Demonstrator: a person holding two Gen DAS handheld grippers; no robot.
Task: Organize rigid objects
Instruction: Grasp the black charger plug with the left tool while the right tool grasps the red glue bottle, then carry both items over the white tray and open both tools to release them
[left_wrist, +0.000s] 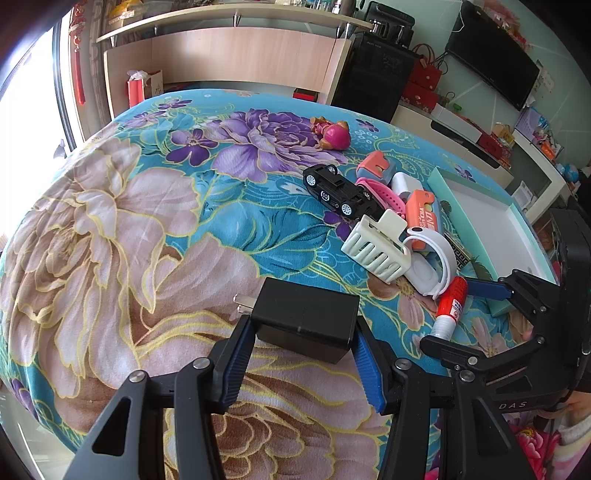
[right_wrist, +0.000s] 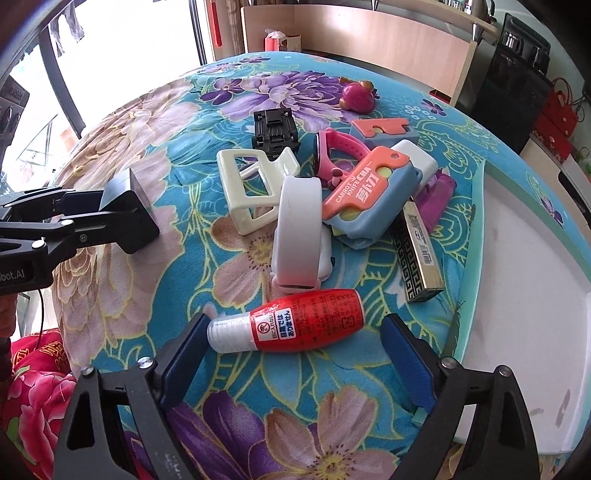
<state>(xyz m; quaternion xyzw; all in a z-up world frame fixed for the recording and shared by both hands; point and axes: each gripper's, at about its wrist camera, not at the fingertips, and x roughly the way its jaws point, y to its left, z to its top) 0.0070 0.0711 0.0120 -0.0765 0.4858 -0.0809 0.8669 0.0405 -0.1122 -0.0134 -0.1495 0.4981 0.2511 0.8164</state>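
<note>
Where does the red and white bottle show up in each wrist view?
Left wrist view: red and white bottle at lower right, lying just ahead of the right gripper.
Right wrist view: bottle at bottom centre, lying between the open fingers.
Shared landmark: the white band just beyond it.

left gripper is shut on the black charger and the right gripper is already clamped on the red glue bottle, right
Not quite. The left gripper is shut on the black charger, but the right gripper is open. In the right wrist view its jaws stand apart on either side of the red glue bottle, with a visible gap at each end; the bottle lies on the blanket, not yet clamped.
</note>
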